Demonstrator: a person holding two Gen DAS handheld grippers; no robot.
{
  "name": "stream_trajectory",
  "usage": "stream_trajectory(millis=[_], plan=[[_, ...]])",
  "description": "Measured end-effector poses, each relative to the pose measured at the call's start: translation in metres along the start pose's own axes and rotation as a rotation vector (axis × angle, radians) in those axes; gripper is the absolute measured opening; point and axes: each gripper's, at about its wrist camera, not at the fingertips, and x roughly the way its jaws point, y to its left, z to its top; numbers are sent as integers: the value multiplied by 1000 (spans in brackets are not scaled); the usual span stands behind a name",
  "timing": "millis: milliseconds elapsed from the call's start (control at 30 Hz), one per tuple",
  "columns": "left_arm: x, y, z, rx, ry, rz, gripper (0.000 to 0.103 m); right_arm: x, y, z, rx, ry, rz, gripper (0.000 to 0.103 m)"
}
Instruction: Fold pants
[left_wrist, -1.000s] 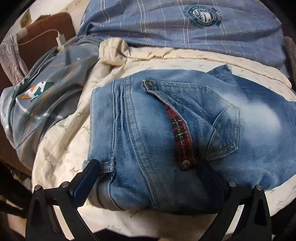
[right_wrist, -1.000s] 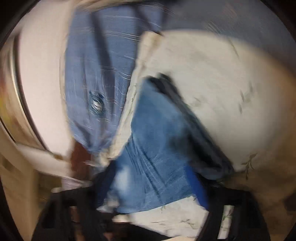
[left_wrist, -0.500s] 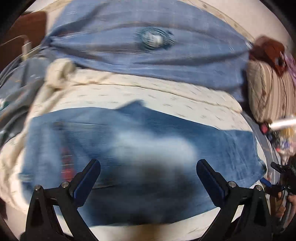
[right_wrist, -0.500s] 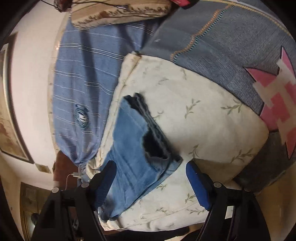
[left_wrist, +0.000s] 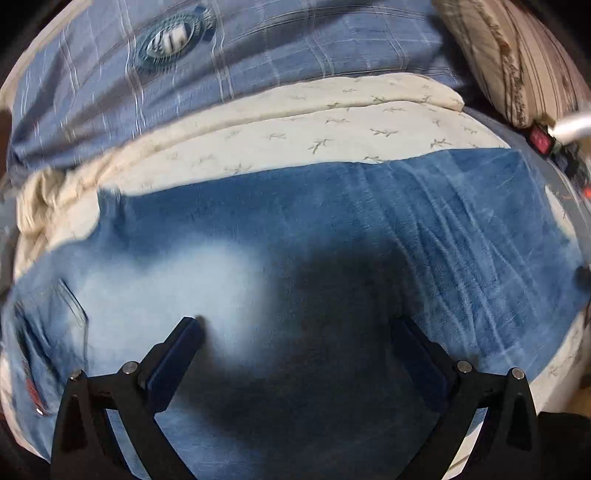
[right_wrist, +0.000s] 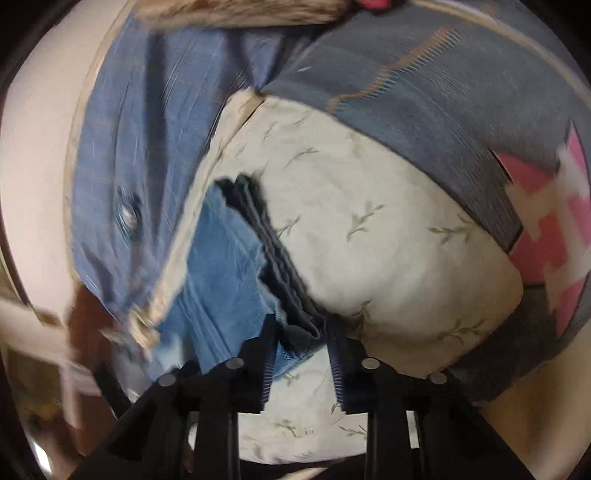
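We see a bed covered by a blue plaid sheet (left_wrist: 280, 55) filling the upper frame. On it lies a cream leaf-print cloth (left_wrist: 332, 133), centre frame. The blue jeans (left_wrist: 332, 229) lie flat on this cloth. A striped pillow (left_wrist: 517, 62) rests at upper right.

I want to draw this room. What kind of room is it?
Probably a bedroom: the jeans lie on a cream leaf-print sheet, with a blue checked blanket and a striped pillow behind.

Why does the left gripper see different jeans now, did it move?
Yes. The left gripper slid along the jeans, away from the pocket and toward the leg end; the round shirt logo shifted left.
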Motion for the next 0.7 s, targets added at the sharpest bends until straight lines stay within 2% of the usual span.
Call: stream_trajectory(millis=[67,133,167,200,233,267,333,367,433,533,600,633,667,700], plan=[[-1,-2,1,17,-5,4,103,-25,28,-5,-86,-86,-25,18],[1,1,2,3,5,-10,103,-31,39,-10,-137,-105,-60,18],[0,1,2,-3,10,-13,103,-21,30,-10,-122,-91,-99,18],[-1,2,3,-5,13,-14,103,-3,11,-8,-62,-45,-101,20],[-2,3,3,-7,16,-18,103,9,-6,-6,2,-7,-62,24],[-4,4,3,-9,16,-31,103,7,-16,-7,43,-34,6,26],[-12,9,4,-36,-10,-58,103,-7,-20,-8,79,-58,129,53],[-17,12,6,-59,-26,-72,103,-14,-20,-8,80,-78,182,81],[-26,17,7,-99,-52,-109,103,-22,-19,-7,73,-101,206,83],[-24,14,7,-105,-43,-118,103,-16,-19,-8,85,-65,224,83],[-14,9,4,-81,-19,-79,103,-5,-17,-10,106,-33,235,79],[0,3,2,-52,32,-45,103,-2,-14,-12,98,-37,225,78],[5,-1,-1,-30,35,-30,103,0,-12,-14,92,-43,207,77],[2,-5,-1,-5,1,-14,103,2,-12,-14,98,-44,194,71]])
